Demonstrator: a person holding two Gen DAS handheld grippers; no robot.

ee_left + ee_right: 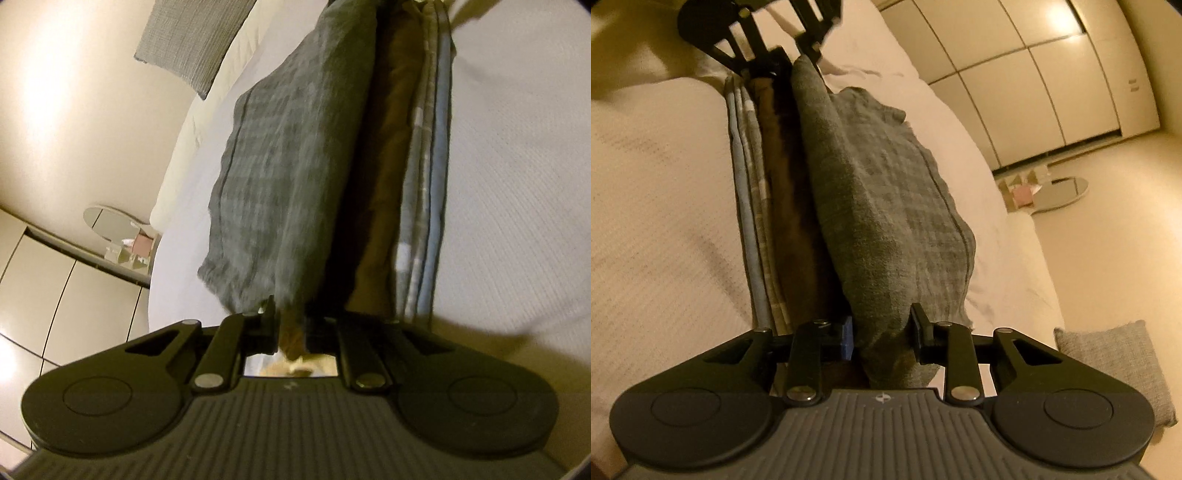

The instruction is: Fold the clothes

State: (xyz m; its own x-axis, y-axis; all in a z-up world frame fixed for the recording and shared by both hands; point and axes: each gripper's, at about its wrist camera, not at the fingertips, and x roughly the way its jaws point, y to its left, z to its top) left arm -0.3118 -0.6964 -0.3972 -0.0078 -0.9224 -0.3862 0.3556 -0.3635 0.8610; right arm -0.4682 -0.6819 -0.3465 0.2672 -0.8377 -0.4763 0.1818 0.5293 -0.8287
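On the white bed (657, 192) lies a stack of folded clothes: a blue layer (746, 221), a pale plaid layer (764, 229) and a brown piece (798, 206), with a grey garment (886, 206) against them. Both cameras are rolled onto their sides, so the stack reads as upright bands.

From the right wrist view, the right gripper (882, 334) is at the near end of the grey garment, its fingers clenched on a thick fold of grey cloth; a blue pad (847, 338) presses one side and a black finger (919, 325) the other. Grey cloth bulges between the jaws and fills the gap. At the far end of the stack, the left gripper (786, 51) shows at the top of the view, its fingers at the edge of the clothes.

From the left wrist view, the left gripper (291, 332) is closed down at the near end of the same stack. Brown cloth (388, 184) sits in the narrow gap between its fingers, and the grey garment (288, 177) hangs just to the left of that, touching the left finger (266, 317). Blur makes it hard to tell whether the grey edge is pinched too. The blue and plaid layers (424, 206) lie to the right.

A grey cushion (188, 40) rests far left on the bed. A round mirror (110, 221) sits on the floor near cupboard doors (1052, 85).
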